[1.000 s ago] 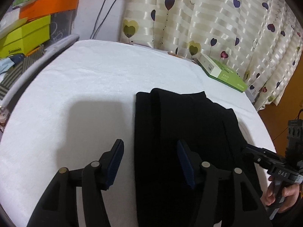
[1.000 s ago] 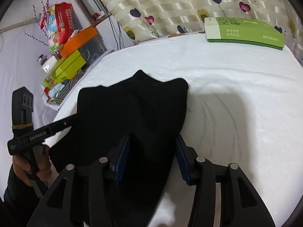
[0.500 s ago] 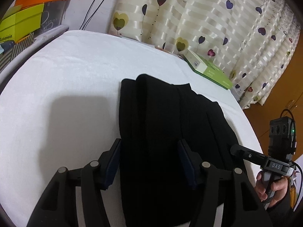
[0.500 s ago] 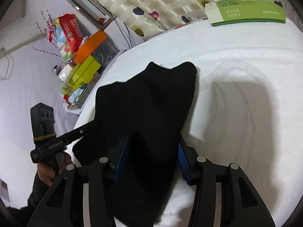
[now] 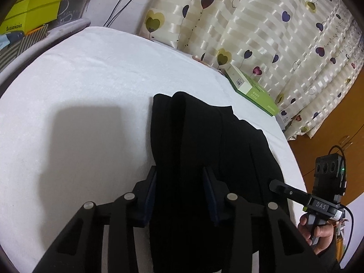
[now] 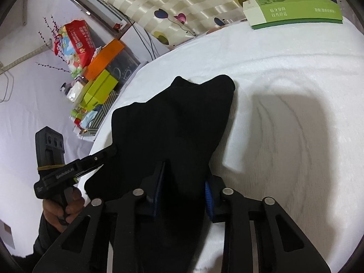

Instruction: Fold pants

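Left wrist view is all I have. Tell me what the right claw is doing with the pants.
Observer: The right claw has the pants bunched between its blue pads; fabric fills the whole gap.
Operator: Report what lies to the right of the pants.
Observer: The white cover runs on there, with a broad dark shadow cast across it.
Operator: Check my left claw from outside.
Observer: The left claw meets the pants at their left edge, and the left hand is wrapped around its handle.
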Motion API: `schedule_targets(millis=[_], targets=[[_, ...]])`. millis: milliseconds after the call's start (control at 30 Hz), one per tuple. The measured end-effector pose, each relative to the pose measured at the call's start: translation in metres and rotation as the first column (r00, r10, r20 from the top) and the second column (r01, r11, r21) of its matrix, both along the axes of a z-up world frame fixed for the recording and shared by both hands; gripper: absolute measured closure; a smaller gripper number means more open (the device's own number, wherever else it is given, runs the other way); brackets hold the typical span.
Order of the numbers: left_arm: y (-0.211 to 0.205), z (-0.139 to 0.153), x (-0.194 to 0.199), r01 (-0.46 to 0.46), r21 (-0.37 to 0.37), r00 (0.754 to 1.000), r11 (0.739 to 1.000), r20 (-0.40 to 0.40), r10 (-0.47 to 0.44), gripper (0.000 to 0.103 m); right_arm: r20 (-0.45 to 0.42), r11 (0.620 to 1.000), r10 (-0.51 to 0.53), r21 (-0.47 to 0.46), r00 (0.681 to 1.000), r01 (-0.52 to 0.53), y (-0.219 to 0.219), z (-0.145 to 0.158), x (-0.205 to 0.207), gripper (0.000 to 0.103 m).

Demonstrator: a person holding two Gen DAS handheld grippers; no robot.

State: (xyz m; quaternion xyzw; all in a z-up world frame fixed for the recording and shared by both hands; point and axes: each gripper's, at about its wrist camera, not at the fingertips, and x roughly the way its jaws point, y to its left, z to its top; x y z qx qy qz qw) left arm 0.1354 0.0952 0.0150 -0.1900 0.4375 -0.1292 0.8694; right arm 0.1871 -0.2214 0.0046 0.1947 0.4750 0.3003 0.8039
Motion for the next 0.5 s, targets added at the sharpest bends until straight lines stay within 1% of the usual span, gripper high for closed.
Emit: schedule_targets(millis=[33,100,167,233,300,500], targets=[[-0.002,0.001,0.005,-0.001,0.012,1.0,1.0,-0.003,0.001,0.062,-0.008,1.0,-0.007,0.002,1.0,0.007,0.0,0.0,0.001,0.077],[-0.003,0.002,0.013,-0.012,0.008,1.0,1.0,-0.02,0.012,0.063,0.001,1.0,-0.011,-0.004,1.0,0.011,0.002,0.004,-0.001,0.081],[-0.005,0.004,0.016,-0.014,0.011,1.0,1.0,-0.025,0.014,0.068,0.016,1.0,-0.021,-0.011,1.0,0.021,0.001,0.009,-0.005,0.083],[-0.007,0.007,0.015,-0.011,0.028,1.0,1.0,-0.007,0.011,0.075,0.032,1.0,-0.029,-0.005,0.999,0.029,0.001,0.015,-0.007,0.086],[-0.01,0.013,0.013,-0.007,0.046,1.0,0.999,0.016,0.006,0.077,0.045,0.999,-0.031,-0.012,0.999,0.031,0.003,0.021,-0.009,0.087],[-0.018,0.031,0.007,-0.001,0.065,0.998,0.998,0.058,-0.002,0.083,0.102,1.0,-0.011,-0.026,0.995,0.014,0.012,0.044,-0.017,0.088]])
